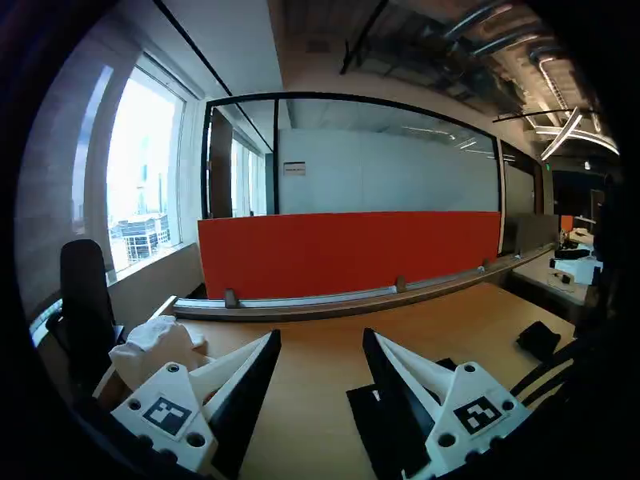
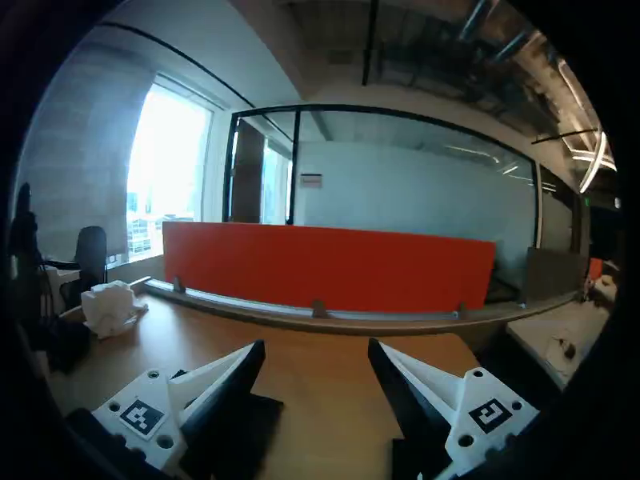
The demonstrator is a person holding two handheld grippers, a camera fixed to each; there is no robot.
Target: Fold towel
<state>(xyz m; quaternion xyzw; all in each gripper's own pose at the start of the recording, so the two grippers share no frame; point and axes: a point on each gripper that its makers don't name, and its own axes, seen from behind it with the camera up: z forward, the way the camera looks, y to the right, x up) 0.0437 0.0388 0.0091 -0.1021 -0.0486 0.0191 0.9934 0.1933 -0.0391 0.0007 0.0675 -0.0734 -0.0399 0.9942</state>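
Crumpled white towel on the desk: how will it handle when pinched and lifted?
Likely floppy: the towel sits in a creased heap, so a pinch probably lifts one fold while the rest hangs. Probably light, being loose cloth. Pushed along the wooden desk, it may bunch rather than slide.

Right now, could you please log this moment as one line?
left gripper: jaws open, empty | right gripper: jaws open, empty | towel: crumpled on desk | fold: not begun

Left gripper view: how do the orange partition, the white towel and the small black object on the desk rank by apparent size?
1. orange partition, by far the largest.
2. white towel, clearly smaller.
3. small black object, smallest.
The last two lie near the fisheye edge, so their true sizes are unsure.
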